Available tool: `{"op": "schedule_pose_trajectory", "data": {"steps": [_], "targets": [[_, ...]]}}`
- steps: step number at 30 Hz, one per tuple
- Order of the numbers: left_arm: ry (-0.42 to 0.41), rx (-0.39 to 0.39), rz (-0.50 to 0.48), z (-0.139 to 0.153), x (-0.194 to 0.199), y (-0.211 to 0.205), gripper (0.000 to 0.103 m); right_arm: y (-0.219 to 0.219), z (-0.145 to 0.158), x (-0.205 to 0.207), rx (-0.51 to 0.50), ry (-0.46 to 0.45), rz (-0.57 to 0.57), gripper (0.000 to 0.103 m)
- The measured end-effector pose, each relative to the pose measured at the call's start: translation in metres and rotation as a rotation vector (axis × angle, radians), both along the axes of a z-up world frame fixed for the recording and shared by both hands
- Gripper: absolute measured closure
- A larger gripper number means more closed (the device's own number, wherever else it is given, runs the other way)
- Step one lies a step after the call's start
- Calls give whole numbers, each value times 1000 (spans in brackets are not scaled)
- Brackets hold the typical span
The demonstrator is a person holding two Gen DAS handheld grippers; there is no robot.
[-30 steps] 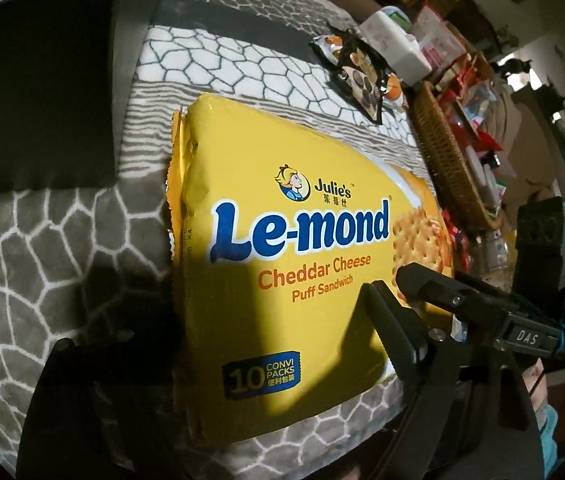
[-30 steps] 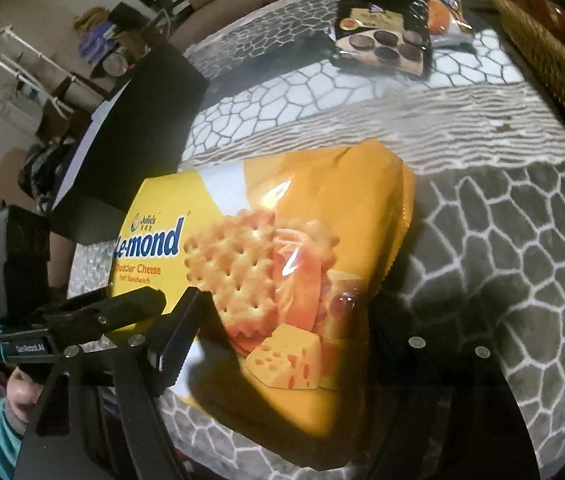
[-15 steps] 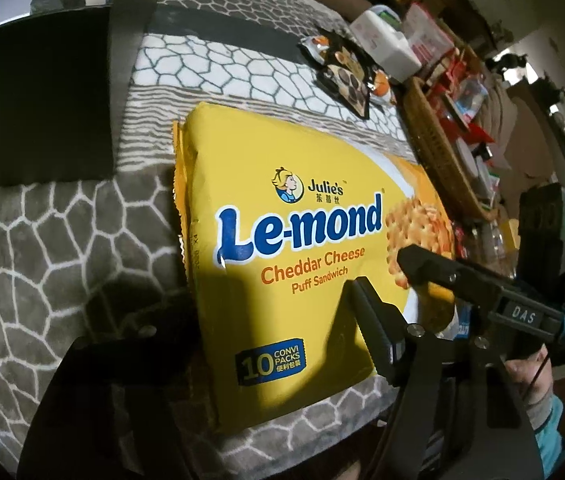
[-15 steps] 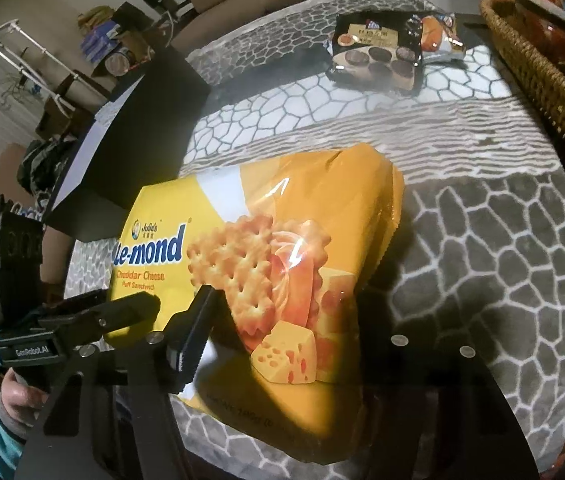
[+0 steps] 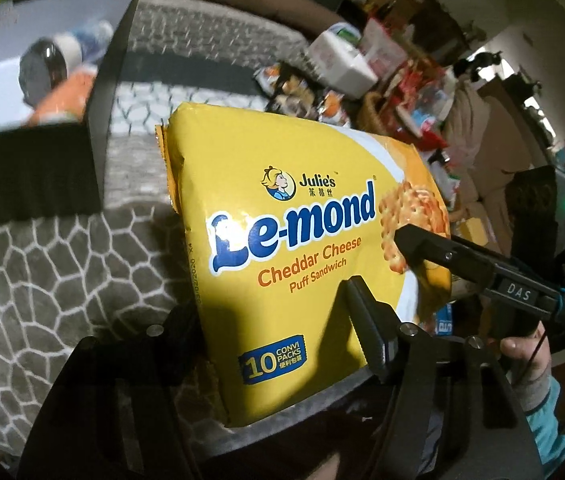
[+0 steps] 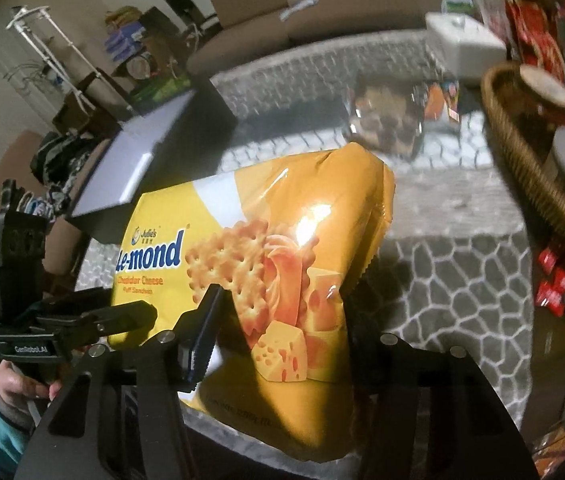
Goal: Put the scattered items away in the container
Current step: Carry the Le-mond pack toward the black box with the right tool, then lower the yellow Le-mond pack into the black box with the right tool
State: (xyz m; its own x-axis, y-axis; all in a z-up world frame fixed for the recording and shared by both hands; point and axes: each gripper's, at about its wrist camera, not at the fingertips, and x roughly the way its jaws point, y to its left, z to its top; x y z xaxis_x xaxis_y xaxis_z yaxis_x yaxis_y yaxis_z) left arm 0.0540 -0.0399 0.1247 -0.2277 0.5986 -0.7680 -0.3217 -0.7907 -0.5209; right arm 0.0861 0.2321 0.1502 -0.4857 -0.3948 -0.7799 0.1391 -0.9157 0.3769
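two claws, left claw (image 5: 278, 316) and right claw (image 6: 278, 332), clamped on the biscuit pack (image 5: 302, 248) after closing in, lifted clear of the desk (image 5: 42, 280); likely to slide out if squeezed unevenly.

A brown sofa (image 6: 322, 12) stands behind the table's grey honeycomb-patterned cloth (image 6: 462, 272), beside a white drying rack (image 6: 54, 44) against a pale wall.

place: home living room | evidence: sofa (image 6: 322, 12), wicker basket (image 6: 522, 160)
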Motion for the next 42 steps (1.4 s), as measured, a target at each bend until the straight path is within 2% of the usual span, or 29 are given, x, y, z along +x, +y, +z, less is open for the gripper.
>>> {"op": "schedule_pose_trajectory", "data": {"steps": [7, 13, 17, 20, 25, 29, 34, 38, 42], "targets": [[71, 53, 65, 63, -4, -38, 39, -38, 78, -30, 57, 96, 101, 47], [115, 101, 187, 102, -22, -106, 39, -130, 143, -92, 145, 201, 270, 47], [132, 120, 312, 111, -39, -156, 39, -206, 161, -137, 190, 235, 384, 51], [116, 151, 391, 108, -55, -196, 39, -251, 164, -169, 185, 241, 442, 52], [108, 188, 489, 94, -76, -242, 39, -327, 153, -230, 169, 264, 573, 54], [52, 239, 550, 59, -102, -262, 39, -367, 128, -278, 147, 221, 638, 57], [35, 258, 583, 28, -125, -278, 39, -391, 90, -322, 157, 168, 675, 60], [18, 243, 595, 17, -135, -289, 39, -399, 52, -348, 157, 126, 709, 63], [-6, 227, 561, 8, -143, -290, 39, -405, 26, -366, 161, 84, 732, 63]]}}
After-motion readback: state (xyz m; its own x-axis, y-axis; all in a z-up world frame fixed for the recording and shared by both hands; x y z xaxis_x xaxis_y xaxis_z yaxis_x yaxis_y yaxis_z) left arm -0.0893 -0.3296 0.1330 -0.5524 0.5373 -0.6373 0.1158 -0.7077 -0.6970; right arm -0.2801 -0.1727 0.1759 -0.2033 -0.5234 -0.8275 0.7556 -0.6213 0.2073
